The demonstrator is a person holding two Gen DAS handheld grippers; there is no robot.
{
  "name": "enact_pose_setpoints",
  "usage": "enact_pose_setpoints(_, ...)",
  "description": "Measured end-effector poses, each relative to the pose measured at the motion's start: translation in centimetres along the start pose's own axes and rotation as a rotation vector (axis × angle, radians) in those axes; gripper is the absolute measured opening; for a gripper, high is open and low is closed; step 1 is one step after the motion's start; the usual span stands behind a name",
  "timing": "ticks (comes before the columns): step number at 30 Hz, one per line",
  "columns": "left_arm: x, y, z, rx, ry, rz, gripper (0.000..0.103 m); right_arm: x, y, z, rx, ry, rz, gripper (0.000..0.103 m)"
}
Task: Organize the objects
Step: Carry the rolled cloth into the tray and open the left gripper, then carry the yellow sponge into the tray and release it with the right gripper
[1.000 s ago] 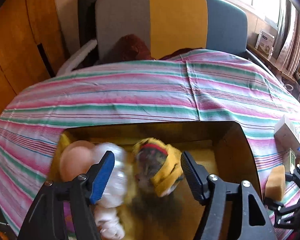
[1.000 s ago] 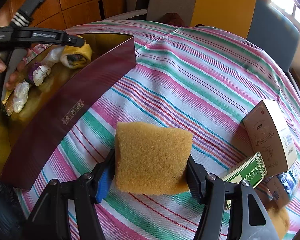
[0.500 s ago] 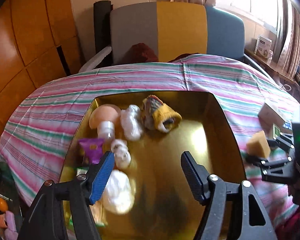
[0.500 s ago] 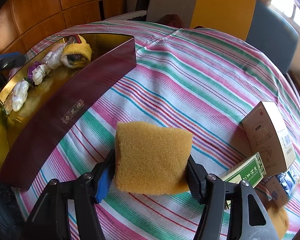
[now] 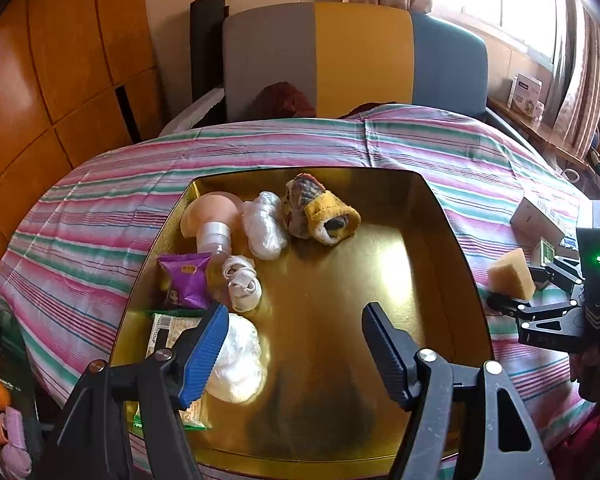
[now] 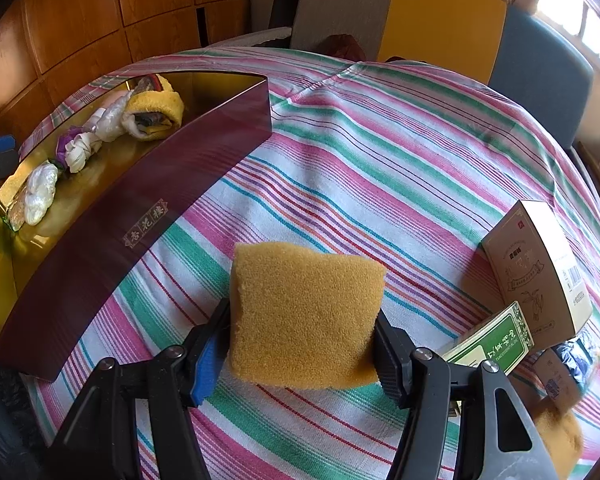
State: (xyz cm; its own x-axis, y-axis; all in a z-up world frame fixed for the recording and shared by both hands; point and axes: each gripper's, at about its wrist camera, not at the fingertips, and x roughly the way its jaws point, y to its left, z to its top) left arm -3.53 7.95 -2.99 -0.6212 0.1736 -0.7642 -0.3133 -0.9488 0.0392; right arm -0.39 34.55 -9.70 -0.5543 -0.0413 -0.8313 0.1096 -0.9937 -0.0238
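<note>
right gripper (image 6: 302, 354): clamped on a yellow sponge (image 6: 304, 312), one pad pressed into each side, the sponge lifted a little above the striped cloth (image 6: 380, 160)
left gripper (image 5: 294, 350): jaws spread apart with nothing between them, hanging over the near end of the gold tray (image 5: 440, 248)
sponge's place: outside the tray, just beside its dark red outer wall (image 6: 140, 216), on the side where the loose boxes lie
tray contents: a rolled yellow sock (image 5: 324, 216) at the far end, a clear wrapped bundle (image 5: 264, 226) touching it, a peach-coloured mushroom-shaped thing (image 5: 210, 220) in the far left corner
more in tray: a purple snack packet (image 5: 186, 280), a knotted white cloth (image 5: 242, 282), a crumpled white bag (image 5: 238, 360) close to the left gripper's blue pad, a flat packet (image 5: 168, 332) under that bag's edge
tray's free part: the right half shows bare gold floor
on the cloth: a tan carton (image 6: 540, 268) and a green-labelled box (image 6: 496, 342) to the right of the sponge, touching each other
behind the table: a chair (image 5: 356, 56) with grey, yellow and blue panels
</note>
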Motion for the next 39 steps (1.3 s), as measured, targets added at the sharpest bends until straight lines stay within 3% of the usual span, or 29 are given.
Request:
enact_pose_setpoints(5, 0.2, 0.8, -0.6, -0.017, 0.016, -0.015, 0.070, -0.1, 0.1, -0.1, 0.032, -0.003, -0.010, 0.064)
enact_pose_setpoints(8, -0.1, 1.6, -0.8, -0.032, 0.010, -0.019, 0.070, -0.6, -0.2, 1.1, 0.077, 0.044, -0.023, 0.059)
enact_pose_setpoints(10, -0.2, 2.4, -1.0, -0.053, 0.009, -0.023, 0.070, -2.3, 0.0, 2.8, 0.103, -0.007, 0.001, 0.059)
enact_pose_setpoints(16, -0.1, 5.2, -1.8, -0.143, 0.027, -0.050, 0.070, -5.5, 5.9, 9.0, -0.076, -0.112, 0.058, 0.059)
enact_pose_setpoints(20, -0.3, 6.3, -2.3, -0.162, 0.026, -0.076, 0.069, -3.1, 9.4, 12.0, -0.189, -0.075, 0.049, 0.060)
enact_pose_setpoints(22, -0.3, 6.7, -2.4, -0.175, 0.025, -0.079, 0.069, -0.8, 10.5, 13.1, -0.227, -0.016, 0.042, 0.060)
enact_pose_setpoints(28, 0.4, 7.9, -2.8, -0.233, 0.041, -0.083, 0.069, 4.5, 11.3, 14.9, -0.268, 0.100, -0.013, 0.062)
enact_pose_setpoints(32, 0.6, 8.0, -2.9, -0.231, 0.051, -0.088, 0.069, 6.8, 10.6, 15.2, -0.265, 0.137, -0.097, 0.069)
enact_pose_setpoints(39, 0.4, 7.6, -2.7, -0.210, 0.043, -0.071, 0.069, 5.3, 10.6, 14.2, -0.256, 0.084, -0.070, 0.082)
